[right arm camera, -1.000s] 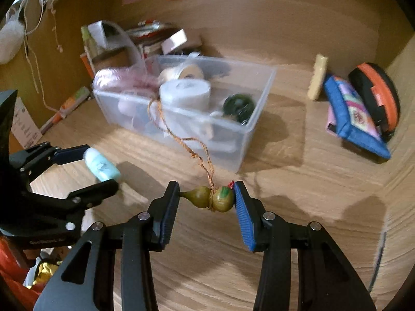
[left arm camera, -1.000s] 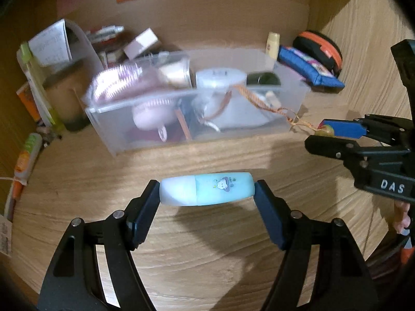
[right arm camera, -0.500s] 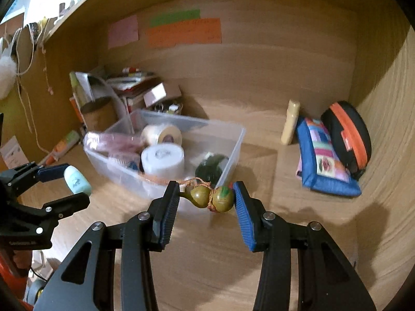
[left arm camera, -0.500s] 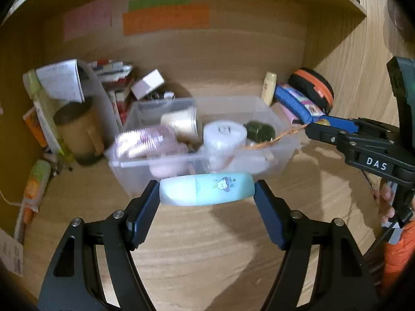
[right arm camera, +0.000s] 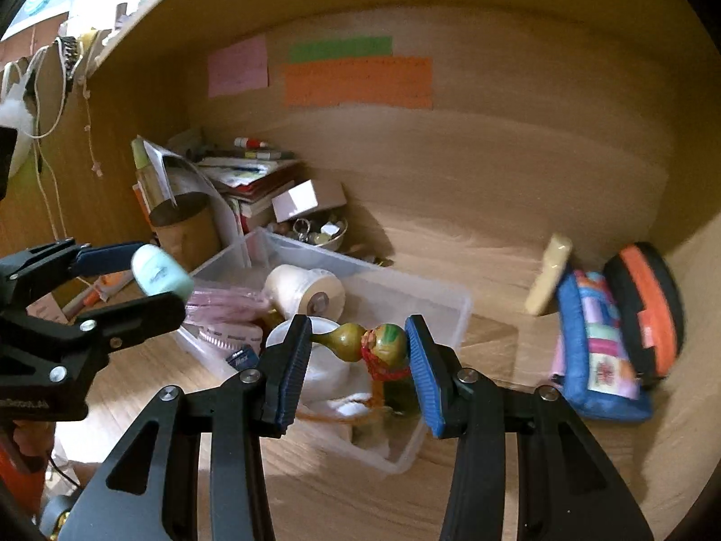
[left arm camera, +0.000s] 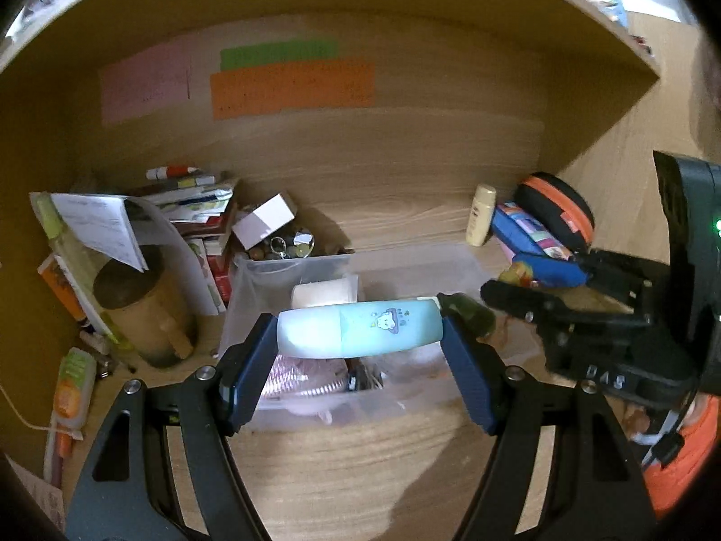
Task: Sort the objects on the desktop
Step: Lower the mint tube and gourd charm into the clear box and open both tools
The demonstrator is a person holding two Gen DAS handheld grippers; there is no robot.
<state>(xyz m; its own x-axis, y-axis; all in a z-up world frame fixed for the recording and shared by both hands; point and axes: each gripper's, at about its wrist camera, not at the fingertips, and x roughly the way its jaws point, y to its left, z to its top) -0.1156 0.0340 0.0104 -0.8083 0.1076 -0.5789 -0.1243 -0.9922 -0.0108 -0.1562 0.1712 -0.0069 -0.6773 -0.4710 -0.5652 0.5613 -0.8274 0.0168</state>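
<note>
The pale mint-and-white capsule-shaped tube with a small cartoon print (left arm camera: 359,331) sits crosswise between the pads of the left tool (left arm camera: 359,338), clamped end to end. A second ago it hung over bare table in front of the clear plastic storage box (left arm camera: 342,412); now it is higher and over the box's front-left part. The small green-and-yellow painted wooden gourd with red cord (right arm camera: 364,343) is gripped by the right tool (right arm camera: 360,351), and it too has come up from the table in front of the box to above the box's near right corner. Both things look ready to be let go into the box, beside the white tape roll (right arm camera: 304,291).
</note>
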